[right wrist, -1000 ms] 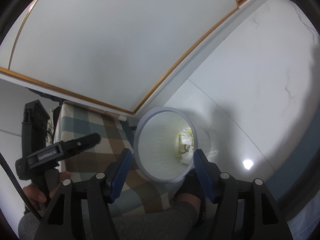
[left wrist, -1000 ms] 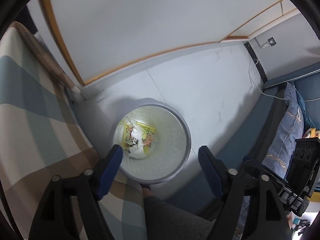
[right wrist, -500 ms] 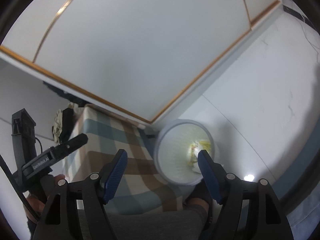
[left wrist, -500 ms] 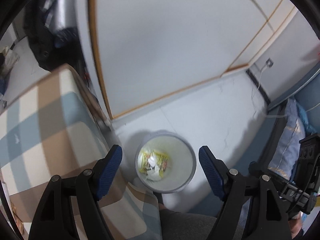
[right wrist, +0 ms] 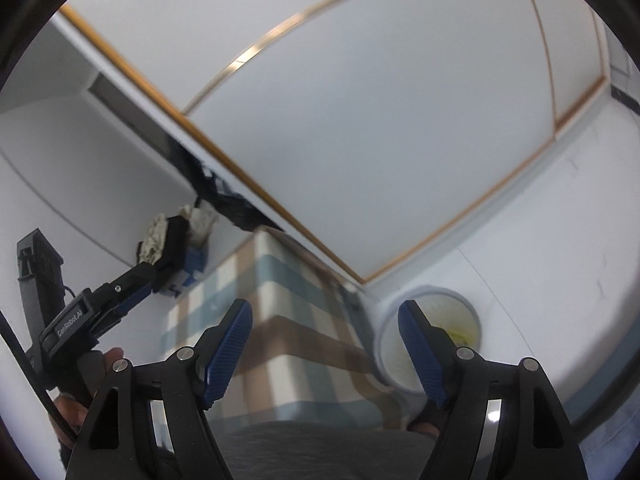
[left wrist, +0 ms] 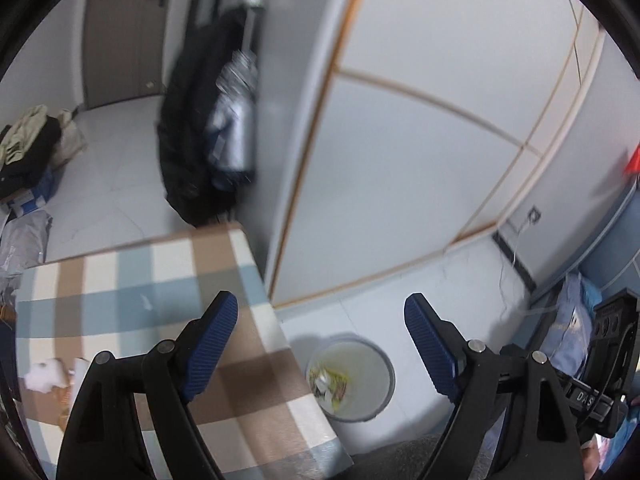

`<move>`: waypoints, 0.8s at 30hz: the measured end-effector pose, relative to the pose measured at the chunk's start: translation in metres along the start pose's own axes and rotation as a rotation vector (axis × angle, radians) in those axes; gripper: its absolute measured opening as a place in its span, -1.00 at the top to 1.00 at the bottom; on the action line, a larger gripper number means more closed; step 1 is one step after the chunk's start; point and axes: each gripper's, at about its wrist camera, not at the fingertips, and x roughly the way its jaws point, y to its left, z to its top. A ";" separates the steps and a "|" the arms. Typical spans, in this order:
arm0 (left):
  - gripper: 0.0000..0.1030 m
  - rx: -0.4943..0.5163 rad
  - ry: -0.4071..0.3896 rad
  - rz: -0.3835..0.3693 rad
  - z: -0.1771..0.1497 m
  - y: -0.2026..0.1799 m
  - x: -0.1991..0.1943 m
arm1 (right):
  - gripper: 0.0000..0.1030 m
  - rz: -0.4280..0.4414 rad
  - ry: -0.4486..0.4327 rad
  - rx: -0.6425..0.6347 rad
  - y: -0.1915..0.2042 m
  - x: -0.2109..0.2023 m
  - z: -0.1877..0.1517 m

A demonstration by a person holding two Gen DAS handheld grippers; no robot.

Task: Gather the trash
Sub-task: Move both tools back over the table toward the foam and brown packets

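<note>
Both tools held open and empty over the checked bench, with the bin on the floor beside it.

At the far left of the left wrist view, crumpled white paper [left wrist: 42, 374] lies on the checked bench [left wrist: 132, 280] near its edge. The left tool [left wrist: 320, 340] hangs above the bench corner, jaws spread wide, nothing between them. Just right of the bench, the round white bin [left wrist: 352, 380] stands on the pale floor [left wrist: 440, 280], holding a yellow wrapper [left wrist: 334, 382] and white scraps. In the right wrist view, the right tool [right wrist: 326, 354] is likewise wide open and empty, bench to its left, bin behind its right finger.
</note>
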 end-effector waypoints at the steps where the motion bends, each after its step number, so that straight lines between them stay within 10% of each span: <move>1: -0.62 -0.009 -0.019 0.006 0.005 0.006 -0.008 | -0.48 0.019 -0.006 -0.018 0.009 -0.003 0.001; 10: -0.74 -0.115 -0.153 0.107 0.012 0.056 -0.065 | -0.49 0.155 -0.083 -0.187 0.098 -0.016 0.000; 24: -0.97 -0.218 -0.227 0.310 -0.005 0.169 -0.120 | -0.49 0.275 0.047 -0.339 0.216 0.065 -0.038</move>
